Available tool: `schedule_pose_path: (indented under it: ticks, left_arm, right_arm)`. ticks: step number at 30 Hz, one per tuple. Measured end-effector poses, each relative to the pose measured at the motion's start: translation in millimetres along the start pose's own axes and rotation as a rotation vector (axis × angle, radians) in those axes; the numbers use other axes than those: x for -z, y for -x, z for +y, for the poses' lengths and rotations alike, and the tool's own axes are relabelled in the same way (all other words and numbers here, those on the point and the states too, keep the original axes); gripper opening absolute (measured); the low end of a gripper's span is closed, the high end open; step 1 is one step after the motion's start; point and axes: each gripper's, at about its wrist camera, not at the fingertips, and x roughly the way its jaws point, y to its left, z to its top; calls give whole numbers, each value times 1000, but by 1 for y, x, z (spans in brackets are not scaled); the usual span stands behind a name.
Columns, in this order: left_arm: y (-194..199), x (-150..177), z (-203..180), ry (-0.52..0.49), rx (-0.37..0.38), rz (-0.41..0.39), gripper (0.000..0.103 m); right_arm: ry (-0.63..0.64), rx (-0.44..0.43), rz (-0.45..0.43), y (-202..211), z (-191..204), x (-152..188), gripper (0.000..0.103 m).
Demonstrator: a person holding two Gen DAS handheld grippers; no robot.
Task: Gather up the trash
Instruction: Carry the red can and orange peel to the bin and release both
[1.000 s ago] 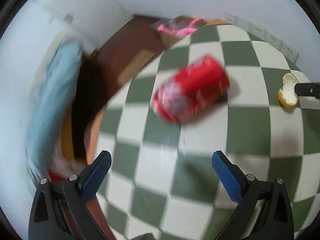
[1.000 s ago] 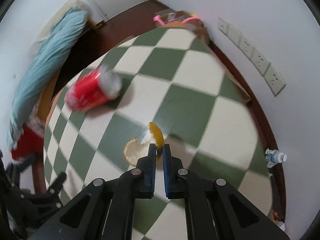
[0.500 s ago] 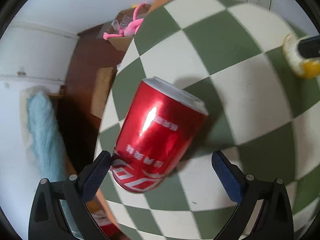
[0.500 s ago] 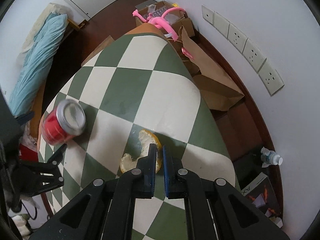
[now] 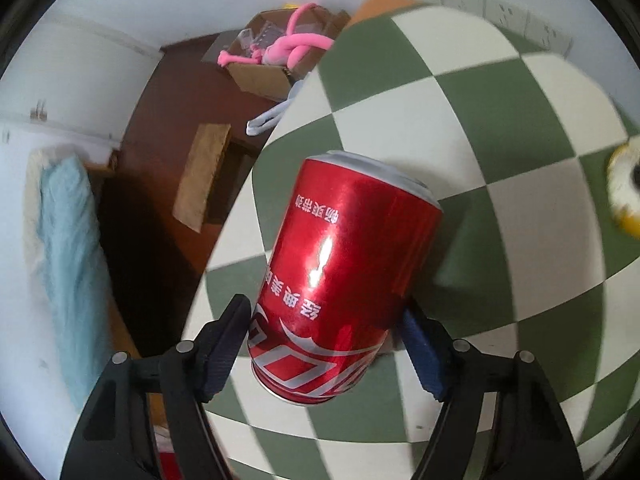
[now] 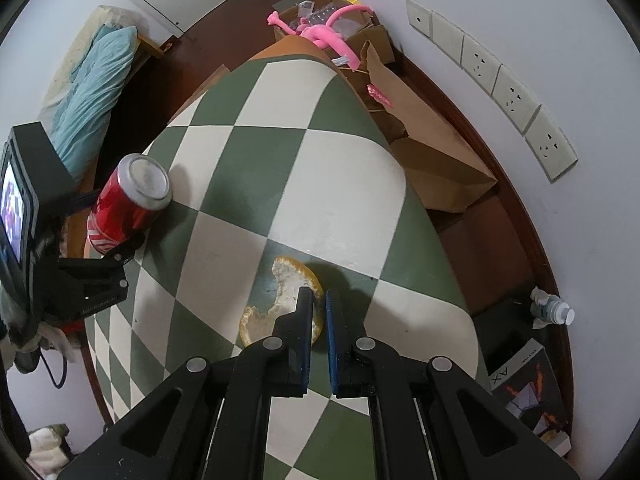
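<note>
A red soda can (image 5: 340,276) stands on the green-and-white checkered table (image 5: 500,128), close to its left edge. My left gripper (image 5: 324,312) points down over it. Its jaws are closing with the can between them, and both blue pads (image 5: 418,340) meet the can's lower sides. The right wrist view shows the same can (image 6: 128,200) with my left gripper (image 6: 116,252) around its base. My right gripper (image 6: 318,300) is shut on the rim of a curled orange peel (image 6: 288,284), which rests on the table. The peel (image 5: 624,196) also shows at the right edge of the left wrist view.
Beside the table's right edge stands a brown paper bag (image 6: 432,160). A cardboard box (image 6: 332,28) with a pink toy (image 6: 320,36) sits beyond the far end. A water bottle (image 6: 554,312) and a printed box (image 6: 524,388) lie on the floor. A blue pillow (image 6: 88,96) lies at the left.
My left gripper came down over the can and its jaws narrowed from wide open onto the can's sides. The right gripper shifted over the table with the peel, then held still.
</note>
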Motion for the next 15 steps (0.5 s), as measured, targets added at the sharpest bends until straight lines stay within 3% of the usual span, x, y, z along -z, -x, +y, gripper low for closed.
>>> schedule_pose_path:
  ticks: [5, 11, 15]
  left_arm:
    - [15, 29, 4, 154, 93, -42, 72]
    - [37, 86, -6, 321, 104, -113, 71]
    - [57, 131, -9, 484, 109, -158, 70]
  right_arm:
    - [45, -11, 3, 3, 12, 5, 7]
    - [102, -31, -12, 9, 32, 22, 7]
    - [151, -38, -33, 17, 48, 39, 7]
